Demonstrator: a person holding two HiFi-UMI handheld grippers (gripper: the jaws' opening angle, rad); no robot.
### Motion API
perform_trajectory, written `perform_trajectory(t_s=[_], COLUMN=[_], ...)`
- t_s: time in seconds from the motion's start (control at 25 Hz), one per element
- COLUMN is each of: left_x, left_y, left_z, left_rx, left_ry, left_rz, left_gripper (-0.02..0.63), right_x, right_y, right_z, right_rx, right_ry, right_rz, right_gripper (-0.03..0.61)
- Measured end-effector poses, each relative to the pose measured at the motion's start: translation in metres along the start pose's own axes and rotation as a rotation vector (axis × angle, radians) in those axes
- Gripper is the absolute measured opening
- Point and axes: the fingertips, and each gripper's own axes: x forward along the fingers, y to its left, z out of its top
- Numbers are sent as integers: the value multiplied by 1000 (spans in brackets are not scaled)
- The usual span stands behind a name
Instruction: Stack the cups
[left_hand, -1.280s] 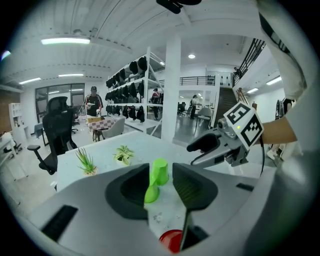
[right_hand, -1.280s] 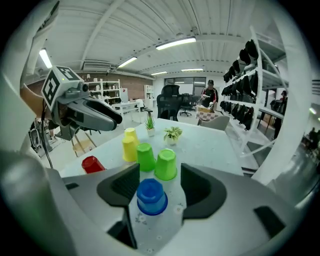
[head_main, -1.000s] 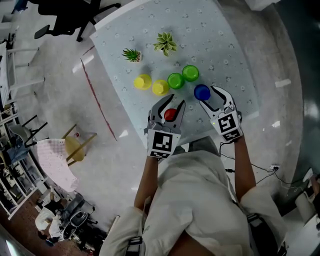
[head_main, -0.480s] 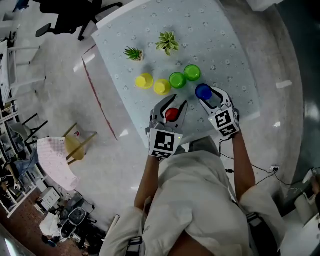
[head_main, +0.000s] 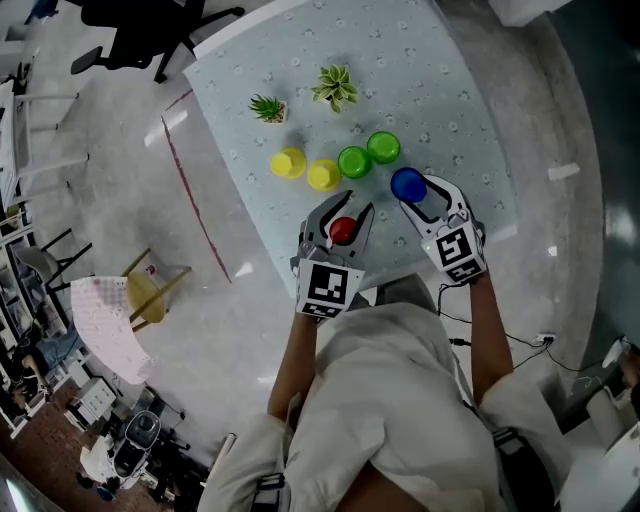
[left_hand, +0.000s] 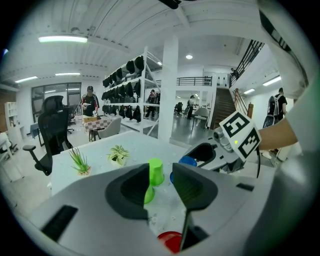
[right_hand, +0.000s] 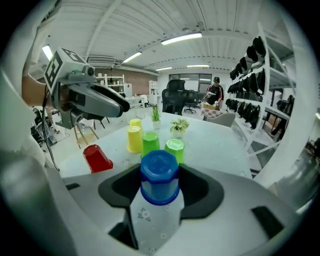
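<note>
Blue cup (right_hand: 159, 167): base-up on the table (head_main: 440, 90), near right; the other cups lie from its 8 to its 11 o'clock.
Right gripper (right_hand: 160, 184): the jaws have just been closing and now clasp the blue cup at mid-wall, a pad on each side. The rim looks to rest on the cloth.
Left gripper (left_hand: 161, 172): jaws nearly together with only a slit between them and nothing pinched. It hangs above the red cup (head_main: 343, 230).
Red cup: at 8 o'clock of the blue cup, base-up; it looks tilted in the right gripper view.
Green cups (head_main: 353, 160): a pair just beside each other, near, at 10 to 11 o'clock.
Yellow cups (head_main: 323, 174): two, beyond the greens, at 9 o'clock.
Plants (head_main: 333, 87): two, well apart, at 11 o'clock.
Handling: probably thin plastic, so light, smooth and tapered, with walls that give under a squeeze. Mid-wall or nearer the closed base seems the stiffest hold, and light pressure should do.
Edges: the table's near edge lies close at 5 o'clock of the blue cup, its corner at about 4.
Room: it is clear overhead. The way to the greens is short and open, with the left gripper flanking at 8 o'clock.
</note>
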Motion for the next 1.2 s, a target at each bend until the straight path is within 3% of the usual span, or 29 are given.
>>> perform_trajectory(t_s=[0.72,1.2], left_x=[-16,-31], left_y=[10,24], left_z=[-4,-10], left_rx=[-42,-82], left_ry=[-21,-19], left_rz=[49,104], left_gripper=[150,150], right_x=[-42,0], right_y=[-24,-22], right_z=[99,111], right_rx=[-169,-202], right_ry=[-73,-50], right_rz=[13,106], right_gripper=[230,230])
